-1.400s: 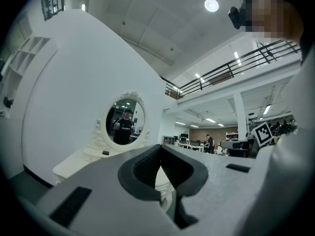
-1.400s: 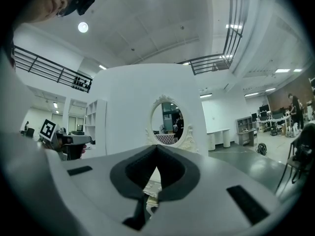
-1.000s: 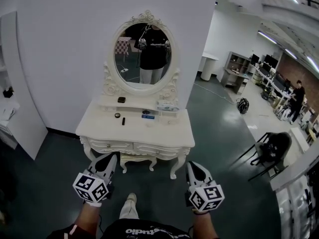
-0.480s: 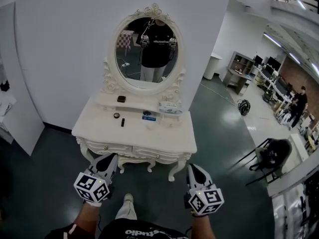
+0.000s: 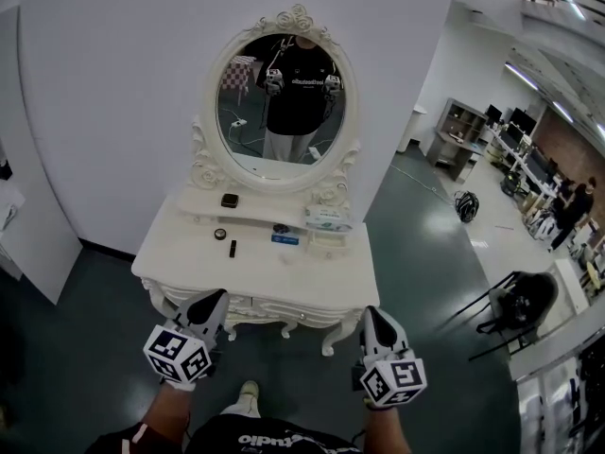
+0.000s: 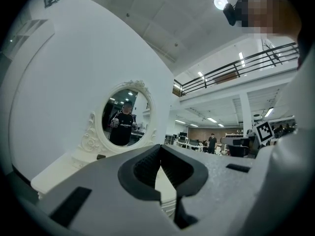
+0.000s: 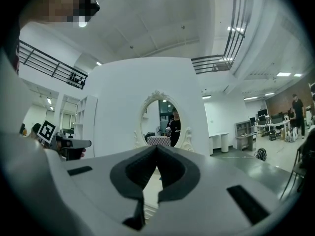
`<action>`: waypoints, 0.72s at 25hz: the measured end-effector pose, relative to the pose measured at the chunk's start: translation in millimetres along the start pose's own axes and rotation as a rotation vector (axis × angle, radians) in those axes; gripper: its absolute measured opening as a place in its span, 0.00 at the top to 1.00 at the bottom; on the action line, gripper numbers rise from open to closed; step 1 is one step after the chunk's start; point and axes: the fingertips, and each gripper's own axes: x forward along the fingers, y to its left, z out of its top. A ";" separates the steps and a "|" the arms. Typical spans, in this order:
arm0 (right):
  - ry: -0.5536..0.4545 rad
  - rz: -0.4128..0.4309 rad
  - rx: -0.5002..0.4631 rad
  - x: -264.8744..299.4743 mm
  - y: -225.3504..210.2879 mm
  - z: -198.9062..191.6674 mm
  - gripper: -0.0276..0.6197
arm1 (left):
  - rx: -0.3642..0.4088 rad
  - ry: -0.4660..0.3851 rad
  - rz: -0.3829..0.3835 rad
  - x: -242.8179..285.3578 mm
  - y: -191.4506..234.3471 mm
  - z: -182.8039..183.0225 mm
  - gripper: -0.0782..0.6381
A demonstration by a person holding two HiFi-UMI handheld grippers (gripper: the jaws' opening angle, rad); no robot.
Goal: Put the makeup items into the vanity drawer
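Vanity (image 5: 189,258): one; left claw (image 5: 217,295), right claw (image 5: 370,311): two, closed, empty.

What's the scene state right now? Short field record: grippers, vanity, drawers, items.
left gripper: shut, empty, short of the vanity
right gripper: shut, empty, short of the vanity
vanity table: white, with an oval mirror above it
drawers: closed
raised shelf: dark compact at the left, pale box at the right
tabletop: small round item, black stick, blue item
progress: nothing picked up yet
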 end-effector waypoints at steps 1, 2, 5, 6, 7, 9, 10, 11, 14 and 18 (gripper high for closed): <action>-0.005 0.000 0.003 6.2 -1.3 2.3 0.95 | 0.004 0.000 -0.005 6.8 3.4 3.0 0.88; -0.008 -0.001 0.006 12.4 -2.7 4.5 0.95 | 0.006 -0.001 -0.011 13.7 6.4 6.1 0.88; -0.015 -0.019 0.025 32.7 -10.4 8.0 0.95 | 0.006 0.005 -0.031 34.9 15.2 12.5 0.88; -0.015 -0.029 0.037 39.2 -13.2 8.2 0.95 | 0.006 0.009 -0.039 41.4 18.5 13.5 0.88; -0.014 -0.039 0.045 45.3 -15.6 8.3 0.95 | 0.006 0.013 -0.046 47.5 22.0 14.6 0.88; -0.008 -0.056 0.048 57.9 -19.7 8.9 0.95 | 0.005 0.014 -0.056 58.9 30.1 17.8 0.88; -0.004 -0.064 0.047 64.4 -21.5 9.4 0.95 | 0.004 0.012 -0.060 64.2 34.6 19.5 0.88; -0.002 -0.069 0.049 70.7 -23.1 9.8 0.95 | 0.003 0.011 -0.064 69.2 39.4 20.8 0.88; -0.001 -0.079 0.056 89.1 -25.9 11.6 0.95 | 0.002 0.012 -0.075 83.8 54.3 22.4 0.88; -0.001 -0.084 0.055 113.9 -25.0 13.6 0.95 | -0.008 0.014 -0.094 103.2 73.5 22.5 0.88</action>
